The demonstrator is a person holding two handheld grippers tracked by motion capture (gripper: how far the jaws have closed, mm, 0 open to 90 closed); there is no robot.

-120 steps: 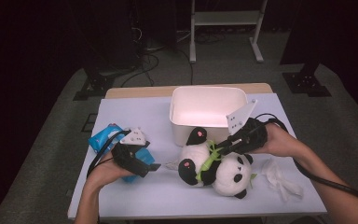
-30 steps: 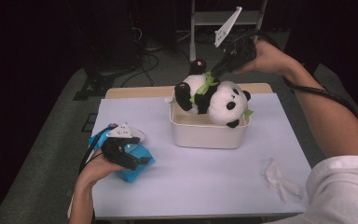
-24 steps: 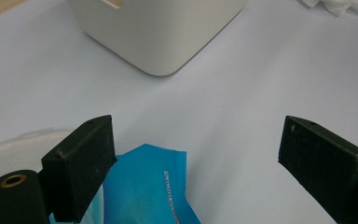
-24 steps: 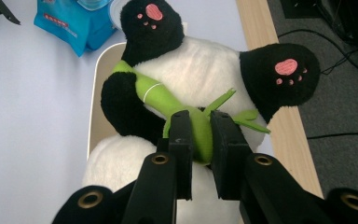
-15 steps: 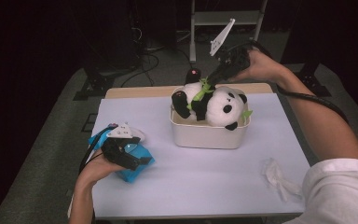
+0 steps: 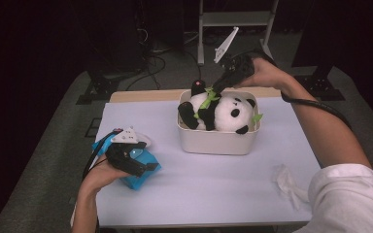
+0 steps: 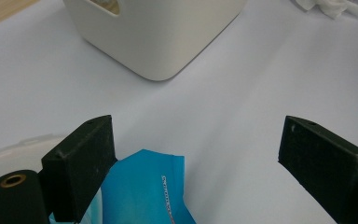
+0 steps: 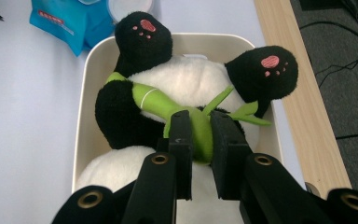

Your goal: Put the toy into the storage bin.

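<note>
A black-and-white plush panda (image 6: 221,111) (image 8: 186,88) lies on its back inside the cream tub (image 6: 218,141) (image 8: 81,154) at the table's far middle. My right gripper (image 6: 214,88) (image 8: 200,133) is shut on the green bamboo stalk (image 8: 156,102) that the panda hugs, with the stalk squeezed between both pads. At the near left my left gripper (image 6: 143,167) (image 7: 196,149) stands open over a blue packet (image 6: 138,177) (image 7: 142,196), its jaws wide apart and nothing between them but the packet's corner.
A crumpled white tissue (image 6: 286,182) (image 7: 331,7) lies near the table's right front. A white round lid (image 7: 9,154) sits beside the blue packet. The table's wooden far edge (image 8: 298,107) runs behind the tub.
My right gripper has come down with the panda, which has sunk from above the tub's rim into the tub. The left gripper has stayed where it was.
</note>
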